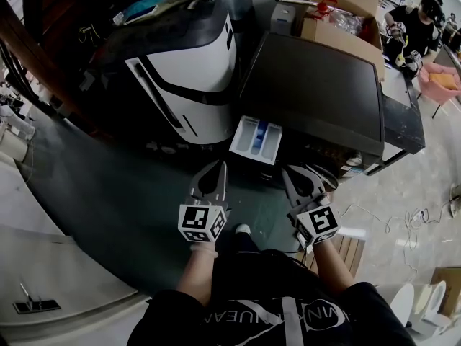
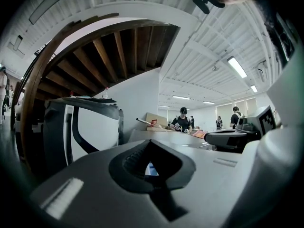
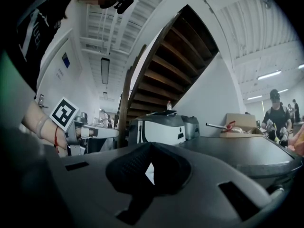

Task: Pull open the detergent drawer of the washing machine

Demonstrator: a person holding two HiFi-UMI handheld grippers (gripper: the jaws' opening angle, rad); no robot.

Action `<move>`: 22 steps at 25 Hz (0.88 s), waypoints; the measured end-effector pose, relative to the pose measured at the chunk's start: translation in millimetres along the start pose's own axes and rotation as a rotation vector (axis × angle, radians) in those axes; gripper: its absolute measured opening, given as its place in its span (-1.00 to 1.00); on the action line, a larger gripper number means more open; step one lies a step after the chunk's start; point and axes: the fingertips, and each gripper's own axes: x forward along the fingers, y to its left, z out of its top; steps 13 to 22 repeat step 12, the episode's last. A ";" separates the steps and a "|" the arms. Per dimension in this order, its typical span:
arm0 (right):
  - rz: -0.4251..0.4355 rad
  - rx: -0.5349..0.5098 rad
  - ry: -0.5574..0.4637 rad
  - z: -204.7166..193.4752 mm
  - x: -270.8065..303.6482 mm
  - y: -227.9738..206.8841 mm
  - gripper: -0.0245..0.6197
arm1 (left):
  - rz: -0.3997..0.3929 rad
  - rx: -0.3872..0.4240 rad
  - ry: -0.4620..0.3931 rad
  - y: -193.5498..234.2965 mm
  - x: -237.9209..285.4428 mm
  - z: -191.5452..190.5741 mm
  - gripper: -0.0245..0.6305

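Observation:
The washing machine has a dark top and stands ahead of me. Its white detergent drawer, with a blue compartment, juts out from the front at the machine's left corner. My left gripper hangs just below and left of the drawer, its jaws shut with nothing between them. To its right, under the machine's front, my right gripper is also shut and empty. In the left gripper view a sliver of the drawer shows through the shut left gripper. The right gripper looks the same in its own view.
A white and black appliance stands left of the washer, beside a wooden staircase. A cardboard box sits behind the machine, and a person works at the far right. Cables trail over the floor at the right by a wooden pallet.

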 end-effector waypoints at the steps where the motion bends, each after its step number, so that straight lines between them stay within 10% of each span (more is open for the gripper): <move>1: 0.001 0.000 0.001 0.2 -0.5 0.4 -0.89 | 0.002 -0.001 0.003 0.0 -1.1 -0.4 -0.90; 22: 0.003 0.010 -0.005 3.6 -0.1 -1.7 -0.89 | 0.024 -0.012 0.017 3.7 -7.3 -2.2 -0.90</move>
